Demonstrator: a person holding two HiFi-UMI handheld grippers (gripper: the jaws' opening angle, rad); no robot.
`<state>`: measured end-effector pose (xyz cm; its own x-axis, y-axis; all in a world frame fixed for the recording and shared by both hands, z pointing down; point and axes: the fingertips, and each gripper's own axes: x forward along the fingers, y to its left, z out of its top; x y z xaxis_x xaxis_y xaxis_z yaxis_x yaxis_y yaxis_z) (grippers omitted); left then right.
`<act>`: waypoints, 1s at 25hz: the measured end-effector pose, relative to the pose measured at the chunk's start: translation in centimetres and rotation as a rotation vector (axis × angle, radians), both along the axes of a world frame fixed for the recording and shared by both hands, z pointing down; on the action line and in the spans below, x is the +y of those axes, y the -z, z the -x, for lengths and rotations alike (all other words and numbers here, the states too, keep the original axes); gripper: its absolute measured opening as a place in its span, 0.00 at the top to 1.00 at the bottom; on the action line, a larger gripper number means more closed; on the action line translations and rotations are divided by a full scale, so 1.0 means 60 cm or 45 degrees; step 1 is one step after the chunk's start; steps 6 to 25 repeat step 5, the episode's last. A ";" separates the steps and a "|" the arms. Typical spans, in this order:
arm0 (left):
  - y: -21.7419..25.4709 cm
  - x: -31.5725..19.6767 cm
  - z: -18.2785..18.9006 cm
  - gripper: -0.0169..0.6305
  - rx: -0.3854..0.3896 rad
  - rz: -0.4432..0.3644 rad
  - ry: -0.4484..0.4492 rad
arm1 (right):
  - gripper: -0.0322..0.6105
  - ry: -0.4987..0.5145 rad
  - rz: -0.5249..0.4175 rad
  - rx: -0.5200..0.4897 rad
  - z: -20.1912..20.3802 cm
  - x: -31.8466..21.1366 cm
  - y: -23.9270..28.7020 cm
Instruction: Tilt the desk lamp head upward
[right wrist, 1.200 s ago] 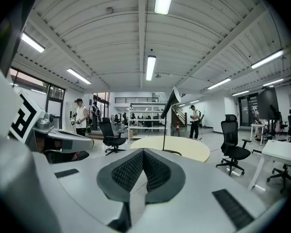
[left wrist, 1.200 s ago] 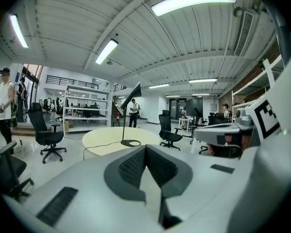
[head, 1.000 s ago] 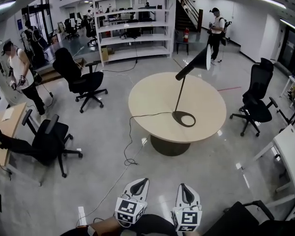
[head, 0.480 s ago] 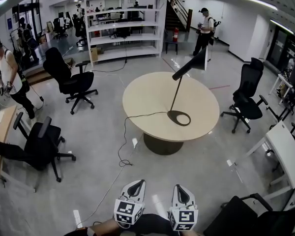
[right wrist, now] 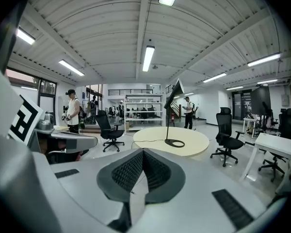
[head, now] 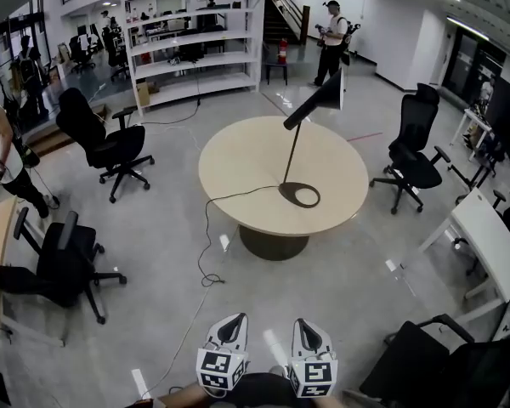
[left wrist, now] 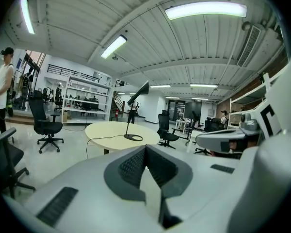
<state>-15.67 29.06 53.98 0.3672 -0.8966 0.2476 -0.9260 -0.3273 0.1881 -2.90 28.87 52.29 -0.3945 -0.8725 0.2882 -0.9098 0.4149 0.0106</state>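
A black desk lamp stands on the round beige table (head: 238, 164); its ring base (head: 299, 195) lies right of centre and a thin stem rises to the cone head (head: 319, 99), which slopes down at its near end. The lamp head (left wrist: 140, 88) also shows in the left gripper view, and the lamp head (right wrist: 174, 91) in the right gripper view. My left gripper (head: 235, 323) and right gripper (head: 304, 326) hang side by side at the bottom edge, far from the table, both shut and empty. Up close, the left gripper (left wrist: 145, 152) and right gripper (right wrist: 142, 154) have their pads pressed together.
The lamp's black cable (head: 211, 245) runs off the table's near left edge onto the floor. Black office chairs stand at left (head: 64, 262), back left (head: 98, 134), right (head: 412, 147) and near right (head: 425, 368). A white desk (head: 484, 236) is at right; shelves (head: 187, 49) behind.
The whole view has moved forward and right: table and lamp sit a little further left and nearer in the frame. Both grippers stay low, shut and side by side.
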 end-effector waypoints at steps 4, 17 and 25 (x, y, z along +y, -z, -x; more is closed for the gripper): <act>-0.004 0.003 -0.004 0.90 0.000 0.001 -0.012 | 0.93 -0.008 0.007 0.005 -0.003 0.005 -0.011; -0.004 0.004 -0.004 0.90 0.000 0.002 -0.015 | 0.93 -0.009 0.010 0.004 -0.003 0.007 -0.015; -0.004 0.004 -0.004 0.90 0.000 0.002 -0.015 | 0.93 -0.009 0.010 0.004 -0.003 0.007 -0.015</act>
